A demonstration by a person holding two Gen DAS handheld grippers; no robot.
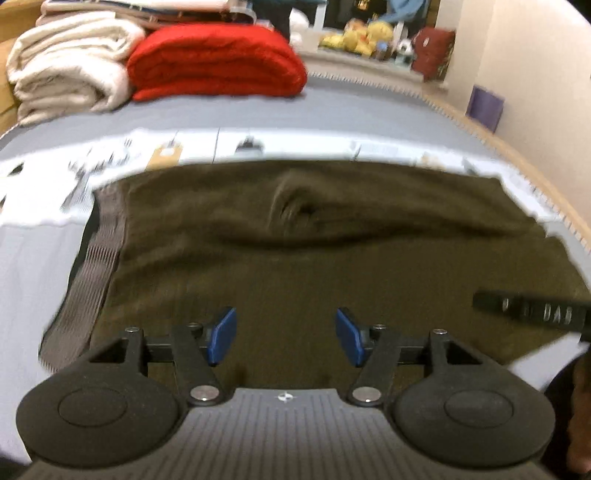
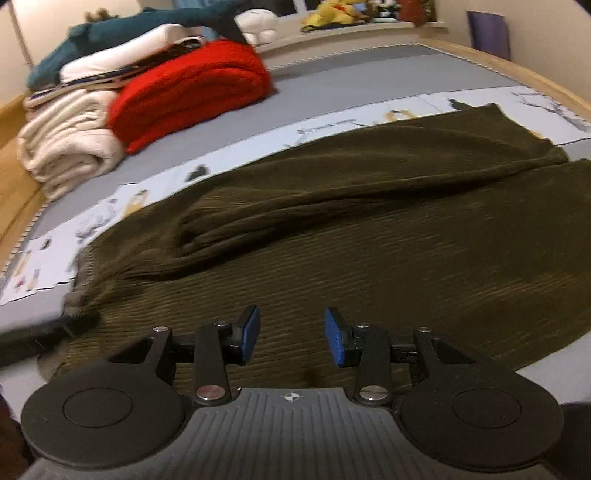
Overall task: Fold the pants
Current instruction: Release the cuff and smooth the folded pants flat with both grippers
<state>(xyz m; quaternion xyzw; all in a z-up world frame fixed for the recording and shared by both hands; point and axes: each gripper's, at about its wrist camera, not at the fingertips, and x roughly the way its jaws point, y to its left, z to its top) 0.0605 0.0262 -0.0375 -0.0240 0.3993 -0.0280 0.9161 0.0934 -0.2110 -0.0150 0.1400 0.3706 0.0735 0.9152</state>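
Dark olive ribbed pants lie spread on the grey bed, with the grey waistband at the left and a raised crease across the middle. In the right wrist view the pants run from the waistband at the lower left to the leg ends at the far right. My left gripper is open and empty just above the near part of the pants. My right gripper is open and empty above the near edge of the pants. Part of the right gripper shows at the right of the left wrist view.
A folded red blanket and a cream blanket are stacked at the back left of the bed. A white printed sheet lies under the pants. The bed's wooden edge runs along the right. Plush toys sit on a far shelf.
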